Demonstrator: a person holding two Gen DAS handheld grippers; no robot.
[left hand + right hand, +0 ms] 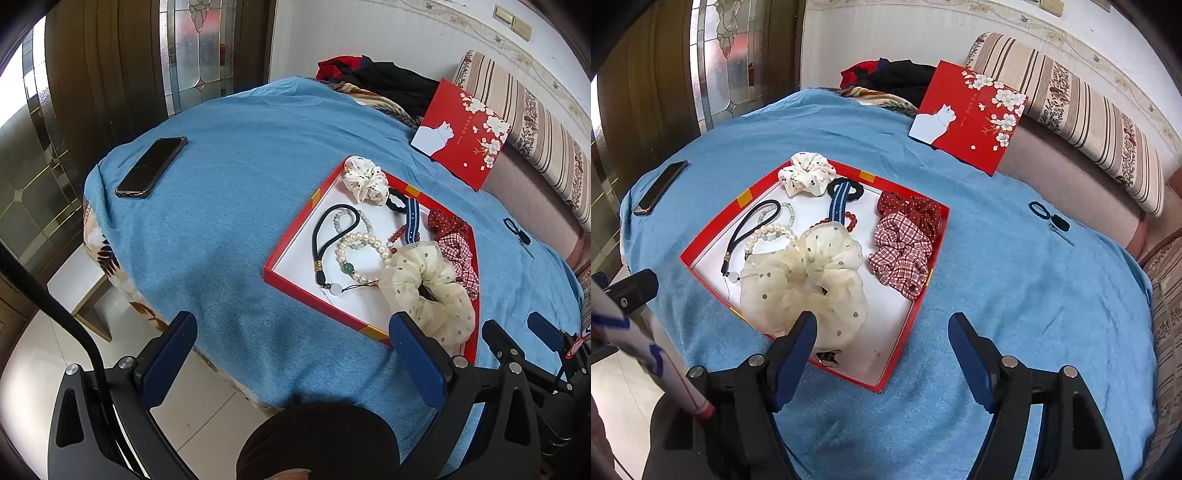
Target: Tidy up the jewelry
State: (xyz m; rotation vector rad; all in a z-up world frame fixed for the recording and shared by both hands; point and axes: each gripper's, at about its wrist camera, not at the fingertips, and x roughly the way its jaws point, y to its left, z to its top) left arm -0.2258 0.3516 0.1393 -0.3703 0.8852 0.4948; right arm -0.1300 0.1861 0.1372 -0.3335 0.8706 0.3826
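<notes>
L gripper [291, 354] wide, empty | R gripper [882, 354] wide, empty, both hovering near edge | jewelry & scrunchies piled in shallow red cardboard box [905, 328] w/ white floor on blue blanket [1015, 280] | black hair ties [1049, 216] loose outside, prob. next.

- Blanket [997, 280]: plain mid-blue.
- Box tray [905, 343]: red walls, white floor, small orange-yellow patches on rim.
- Box lid [964, 122]: red, white cat, white blossoms.
- Large scrunchie [805, 280]: sheer cream, dark polka dots.
- Small scrunchie [807, 173]: white, black dots.
- Checked scrunchie [901, 254]: red-and-white gingham (beside it a dark-red one [916, 210], white dots).
- Pearl bracelet [364, 254]: off-white beads, one green bead.
- Bead bracelet [849, 219]: red-orange.
- Strap [836, 206]: navy, pale stripes.
- Phone [151, 166]: black.
- Pillow [1071, 110]: beige, brown stripes, floral bands.
- Gripper pads [794, 354]: blue on black frames.
</notes>
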